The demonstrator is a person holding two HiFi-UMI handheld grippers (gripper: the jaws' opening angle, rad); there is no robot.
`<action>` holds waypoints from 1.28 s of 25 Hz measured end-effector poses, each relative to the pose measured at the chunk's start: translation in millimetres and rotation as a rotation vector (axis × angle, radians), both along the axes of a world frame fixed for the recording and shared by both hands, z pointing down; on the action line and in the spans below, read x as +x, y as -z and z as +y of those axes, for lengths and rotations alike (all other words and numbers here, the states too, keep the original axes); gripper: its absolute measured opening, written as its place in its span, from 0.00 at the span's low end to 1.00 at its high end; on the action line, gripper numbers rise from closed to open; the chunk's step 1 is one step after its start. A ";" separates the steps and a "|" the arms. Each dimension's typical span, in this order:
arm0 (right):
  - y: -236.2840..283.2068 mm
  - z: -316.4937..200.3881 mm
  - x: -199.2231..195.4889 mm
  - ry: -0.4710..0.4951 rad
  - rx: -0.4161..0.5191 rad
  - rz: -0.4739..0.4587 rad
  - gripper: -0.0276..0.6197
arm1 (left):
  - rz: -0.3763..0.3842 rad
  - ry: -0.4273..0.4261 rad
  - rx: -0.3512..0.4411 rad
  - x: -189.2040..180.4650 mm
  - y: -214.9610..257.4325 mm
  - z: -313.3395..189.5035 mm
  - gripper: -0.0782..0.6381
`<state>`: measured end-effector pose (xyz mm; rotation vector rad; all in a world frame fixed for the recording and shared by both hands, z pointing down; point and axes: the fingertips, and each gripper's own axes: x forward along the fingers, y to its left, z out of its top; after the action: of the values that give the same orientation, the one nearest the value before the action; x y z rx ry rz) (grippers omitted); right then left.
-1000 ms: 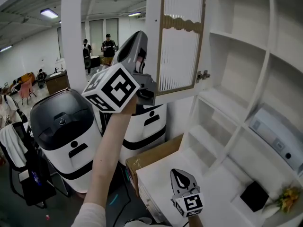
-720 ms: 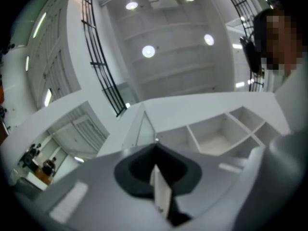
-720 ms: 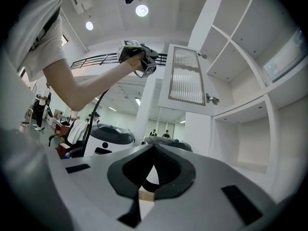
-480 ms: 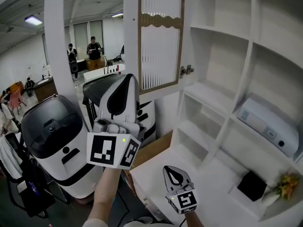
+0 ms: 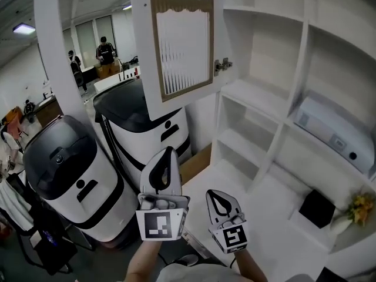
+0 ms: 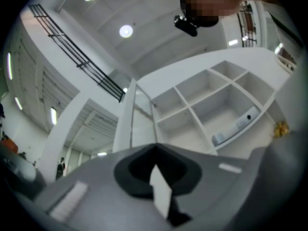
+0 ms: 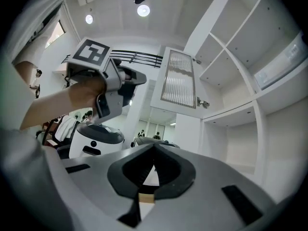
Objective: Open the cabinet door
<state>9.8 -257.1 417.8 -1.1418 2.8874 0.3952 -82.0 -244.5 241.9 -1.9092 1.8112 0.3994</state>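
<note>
The cabinet door [image 5: 182, 40], ribbed-glass panelled, stands swung wide open at the upper left edge of the white shelf unit [image 5: 305, 57]. Well below the door, the left gripper [image 5: 166, 156] and right gripper [image 5: 220, 195] hang side by side before the unit, each with jaws closed together on nothing.

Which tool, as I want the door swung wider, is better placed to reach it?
Left, probably: the left tool sits below the open cabinet door, while the right tool lies further right, before the shelves.
</note>
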 end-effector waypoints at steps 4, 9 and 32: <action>-6.3 -4.4 8.7 -0.036 -0.017 0.001 0.04 | 0.036 0.034 -0.064 -1.6 -66.6 -9.9 0.12; -8.4 -13.3 17.0 -0.077 -0.031 -0.019 0.04 | 0.089 0.051 -0.175 10.6 -97.7 -15.6 0.12; -14.7 -27.9 39.5 -0.193 -0.085 -0.017 0.04 | 0.086 0.002 -0.358 28.6 -172.4 -31.6 0.12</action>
<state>49.3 -284.9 432.5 -1.4352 2.8138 0.2653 -53.5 -276.1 414.3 -2.1530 2.0521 0.1648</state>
